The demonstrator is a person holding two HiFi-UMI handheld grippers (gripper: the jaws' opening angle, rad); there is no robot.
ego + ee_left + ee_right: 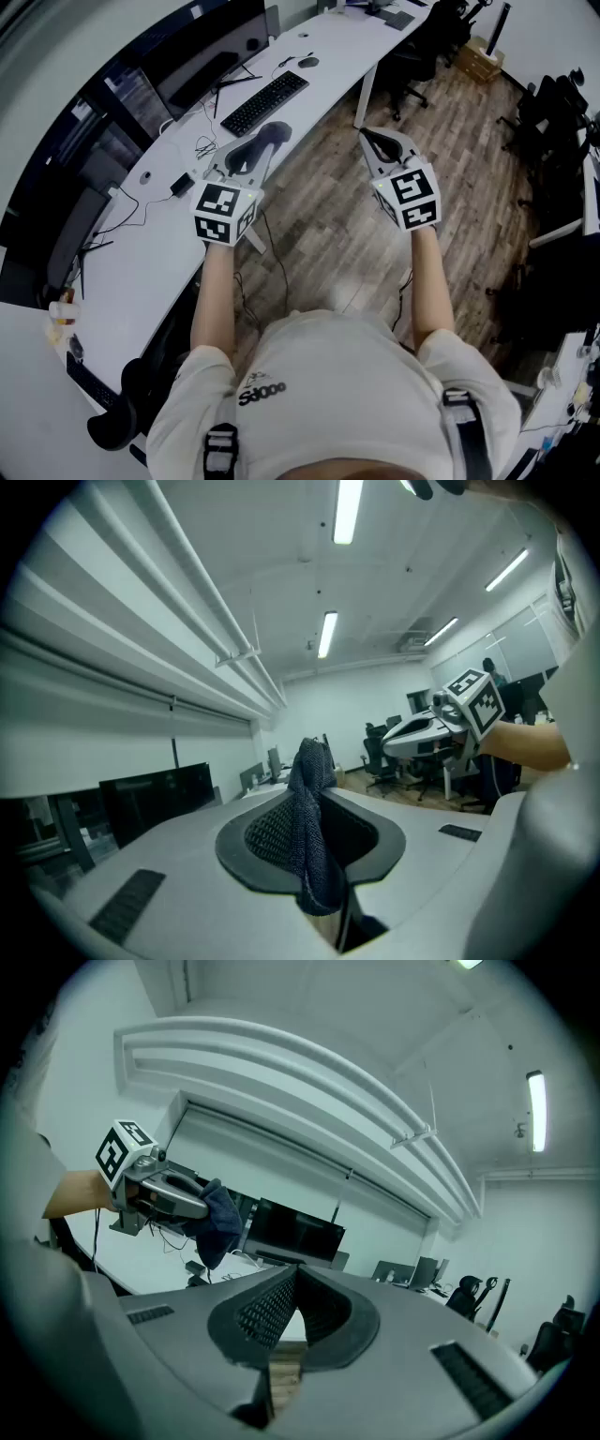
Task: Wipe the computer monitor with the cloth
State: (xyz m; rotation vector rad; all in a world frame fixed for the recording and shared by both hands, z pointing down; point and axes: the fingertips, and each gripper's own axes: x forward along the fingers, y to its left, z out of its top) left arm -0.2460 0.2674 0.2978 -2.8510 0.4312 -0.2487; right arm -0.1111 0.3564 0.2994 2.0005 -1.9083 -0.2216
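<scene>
Okay, nearest the camera: the person's white shirt (337, 394) with dark straps at the shoulders. Both bare forearms reach forward, roughly parallel, over the wood-plank floor (319, 220).

The left gripper (253, 155) is clamped on the cloth (273, 134). Its own view shows dark, knit-looking fabric pinched between the ribbed black pads, bunched above the tips with a fold hanging below them. It sits at the desk edge, with the marker cube toward the person.

The right gripper (378, 142) is held over the floor, well apart from the desk and at about the same reach as the left. Its jaws are closed tip to tip with nothing between them; only floor shows through the gap behind the tips. Both gripper bodies are smooth grey plastic with black pad inserts.

The white desk (141, 244) curves away along the left, with loose black cables and a small black adapter near the left gripper. Farther along it are a black keyboard (264, 101), then a dark mouse (307, 62).

The monitor (202, 70) stands at the back of the desk behind the keyboard, a dark flat rectangular screen. The cloth is not touching it and is held short of the keyboard.

Farthest off are black office chairs (412, 56) and a brown box (480, 58); its contents can't be made out.
</scene>
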